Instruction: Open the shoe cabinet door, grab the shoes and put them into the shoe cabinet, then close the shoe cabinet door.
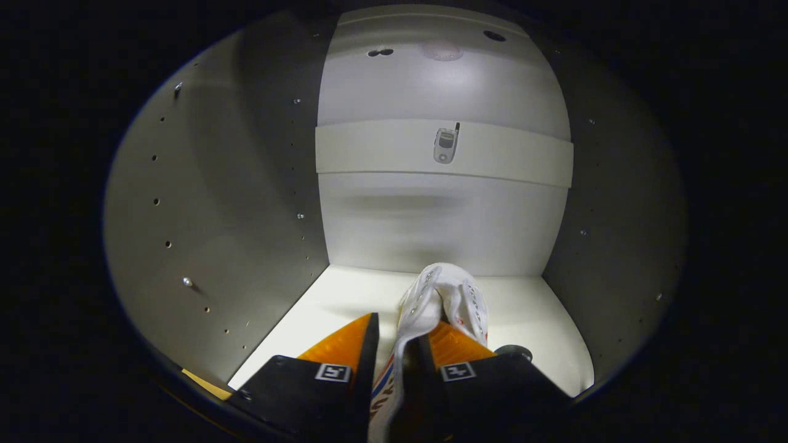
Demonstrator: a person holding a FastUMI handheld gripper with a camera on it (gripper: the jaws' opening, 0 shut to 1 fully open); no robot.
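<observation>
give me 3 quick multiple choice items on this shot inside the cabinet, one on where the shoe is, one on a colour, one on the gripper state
1. Where is the white shoe?
A. on the upper shelf
B. between the gripper's fingers, over the cabinet floor
C. leaning on the left wall

2. What colour are the finger pads?
A. orange
B. green
C. blue

3. What is the gripper doing?
A. spread wide and empty
B. closed on the shoe's edge
C. closed on the small phone

Answers:
1 B, the shoe runs up from between the two fingers, with the white cabinet floor beneath.
2 A, both pads show orange.
3 B, both fingers press the shoe's thin edge; the small phone sits on the upper shelf beyond.
</observation>
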